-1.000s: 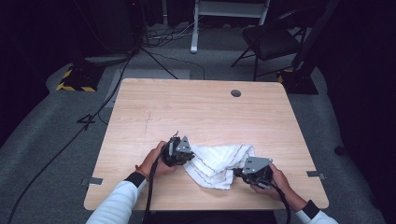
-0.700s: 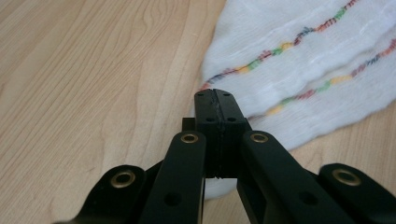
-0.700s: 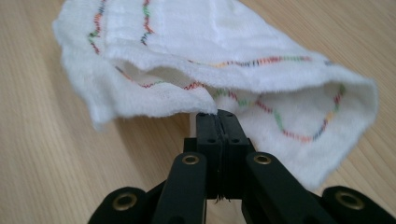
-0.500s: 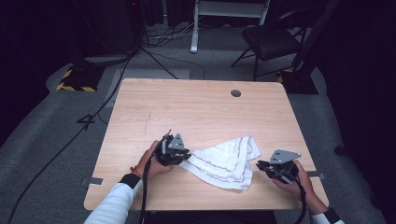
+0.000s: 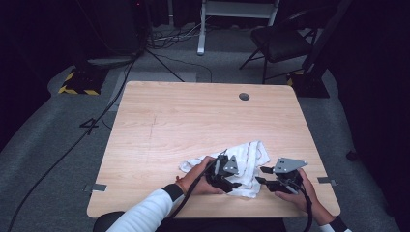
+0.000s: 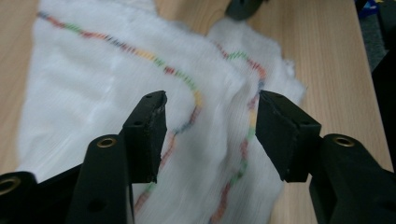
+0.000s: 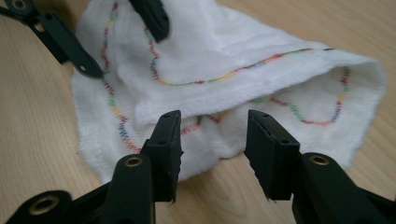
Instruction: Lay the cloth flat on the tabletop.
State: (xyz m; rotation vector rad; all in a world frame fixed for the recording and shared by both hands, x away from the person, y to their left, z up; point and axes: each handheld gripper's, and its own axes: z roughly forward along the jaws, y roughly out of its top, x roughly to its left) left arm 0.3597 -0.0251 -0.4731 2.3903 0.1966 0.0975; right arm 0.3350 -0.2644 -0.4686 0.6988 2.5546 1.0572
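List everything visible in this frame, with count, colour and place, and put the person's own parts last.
cloth: one, white with a multicoloured stitched line, crumpled near the front edge of the table
table: one, light wood, centre of the high view
hole: one, dark, round, near the table's far edge
chair: one, black, on the floor beyond the table
cables: several, black, on the grey floor at left
left gripper: one, black, jaws apart over the cloth
right gripper: one, black, jaws apart at the cloth's edge
sleeve: one, white, bottom left
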